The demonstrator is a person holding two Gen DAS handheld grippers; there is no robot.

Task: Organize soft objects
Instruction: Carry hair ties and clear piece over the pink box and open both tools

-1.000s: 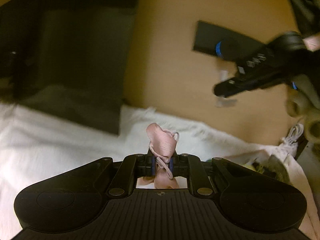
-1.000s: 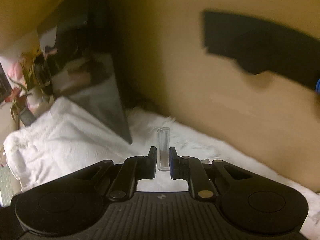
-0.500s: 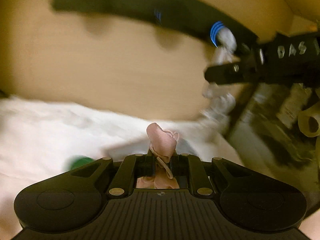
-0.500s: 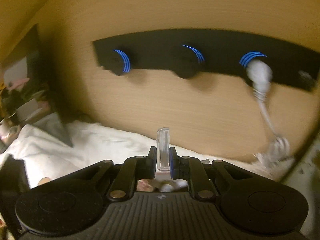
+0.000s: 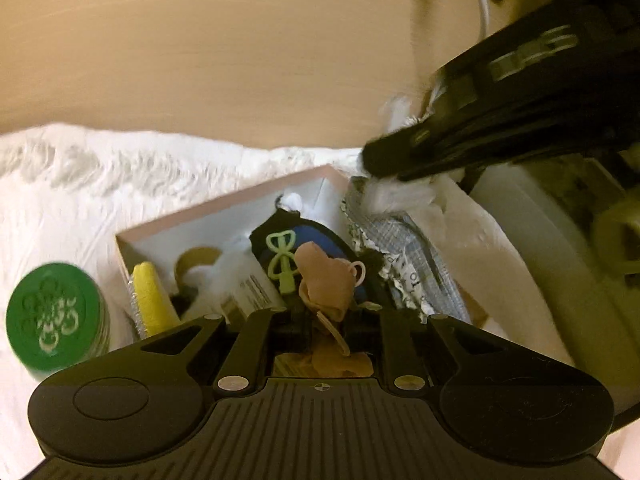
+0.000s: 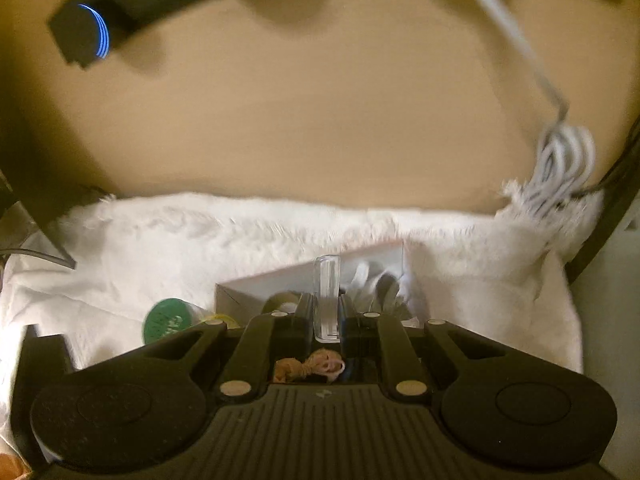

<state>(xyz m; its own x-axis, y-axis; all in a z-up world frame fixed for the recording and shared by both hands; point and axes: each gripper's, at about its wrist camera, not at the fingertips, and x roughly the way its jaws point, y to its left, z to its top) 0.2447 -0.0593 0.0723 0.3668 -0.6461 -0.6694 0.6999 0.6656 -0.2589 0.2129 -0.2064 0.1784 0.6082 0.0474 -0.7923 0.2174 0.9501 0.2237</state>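
The left gripper is clamped on a small pink knotted fabric piece with a thin elastic loop, low in the frame's centre over the shallow pink-rimmed box; judged light, limp, best pinched at its bunched middle; the right gripper pinches a clear stiff plastic strip.

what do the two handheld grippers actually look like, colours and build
Both the left gripper and the right gripper are matte black plastic: a ribbed centre deck, rounded lobes with circular recesses, silver pivot screws on angled linkage bars, and a small white mark at the deck's centre.
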